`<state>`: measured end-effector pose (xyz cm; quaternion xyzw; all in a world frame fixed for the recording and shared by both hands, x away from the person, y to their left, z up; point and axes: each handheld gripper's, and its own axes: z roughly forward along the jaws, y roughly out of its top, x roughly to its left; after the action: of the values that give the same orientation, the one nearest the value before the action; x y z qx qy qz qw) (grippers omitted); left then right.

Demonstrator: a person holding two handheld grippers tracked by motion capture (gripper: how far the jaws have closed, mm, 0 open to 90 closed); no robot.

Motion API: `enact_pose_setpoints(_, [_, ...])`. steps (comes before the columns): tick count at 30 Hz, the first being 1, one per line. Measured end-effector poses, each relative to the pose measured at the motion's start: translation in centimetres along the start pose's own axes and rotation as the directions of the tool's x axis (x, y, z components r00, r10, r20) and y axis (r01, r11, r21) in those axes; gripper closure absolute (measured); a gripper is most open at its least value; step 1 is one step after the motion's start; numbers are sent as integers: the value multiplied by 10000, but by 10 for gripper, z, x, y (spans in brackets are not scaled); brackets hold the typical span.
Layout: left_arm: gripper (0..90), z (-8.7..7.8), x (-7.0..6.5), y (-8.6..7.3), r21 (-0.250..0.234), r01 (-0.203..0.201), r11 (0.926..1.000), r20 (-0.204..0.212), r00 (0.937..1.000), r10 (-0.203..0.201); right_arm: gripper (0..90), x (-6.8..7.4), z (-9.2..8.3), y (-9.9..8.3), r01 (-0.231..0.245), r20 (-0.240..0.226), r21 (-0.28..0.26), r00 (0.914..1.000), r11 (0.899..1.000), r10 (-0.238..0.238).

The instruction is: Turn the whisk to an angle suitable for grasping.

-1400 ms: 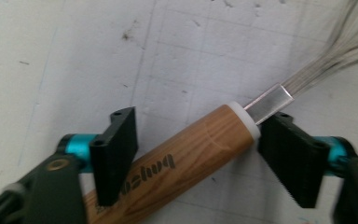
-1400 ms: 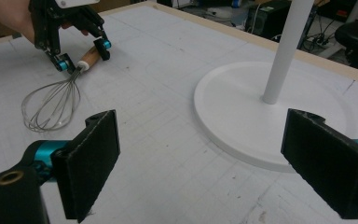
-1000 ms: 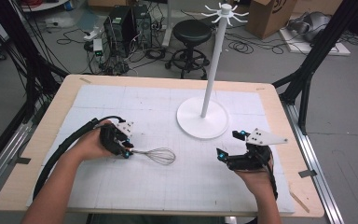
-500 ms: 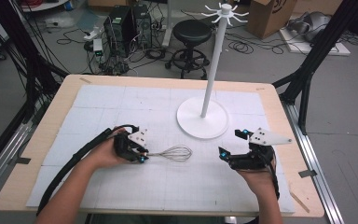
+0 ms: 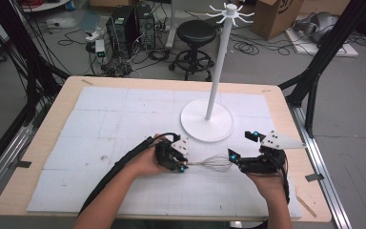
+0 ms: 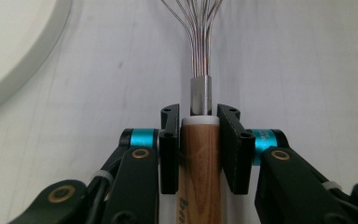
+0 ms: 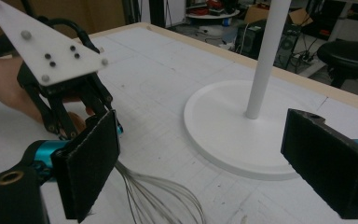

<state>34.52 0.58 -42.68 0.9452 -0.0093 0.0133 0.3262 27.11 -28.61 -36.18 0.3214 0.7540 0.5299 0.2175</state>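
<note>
While left gripper (image 5: 183, 167) clamps handle, whisk (image 5: 213, 163) wires face right gripper (image 5: 244, 148).

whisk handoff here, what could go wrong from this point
1. The left gripper clamps the whisk by its wooden handle, so the long wire head sticks out unsupported and may swing or droop as it travels.
2. The right gripper waits open at the wire loops; closing its jaws there could bend the thin wires or let them slip.
3. The stand base sits just behind both grippers, so a lift toward it could knock the pole.

1 whisk (image 5: 209, 163), 1 stand (image 5: 207, 125), 2 grippers
</note>
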Motion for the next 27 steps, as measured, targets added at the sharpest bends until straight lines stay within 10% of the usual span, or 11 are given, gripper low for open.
enact_pose_setpoints(10, [564,3,-1,3,65,42,10000,171,9998,-43,107,-3,-3,-2,-86,66,-73,9999,9999,87])
enact_pose_setpoints(15, [461,-20,0,-5,-918,489,9946,51,9988,-486,107,-3,-3,-3,-38,69,-8,10000,10000,38])
enact_pose_setpoints(22, [353,-62,-4,-41,-2347,1488,9606,83,9885,-1511,107,0,-1,-3,-17,-15,114,10000,9999,17])
enact_pose_setpoints(27, [236,-86,-16,-75,-2819,2402,9289,-145,9670,-2545,107,1,1,-2,49,-29,168,10000,9998,-48])
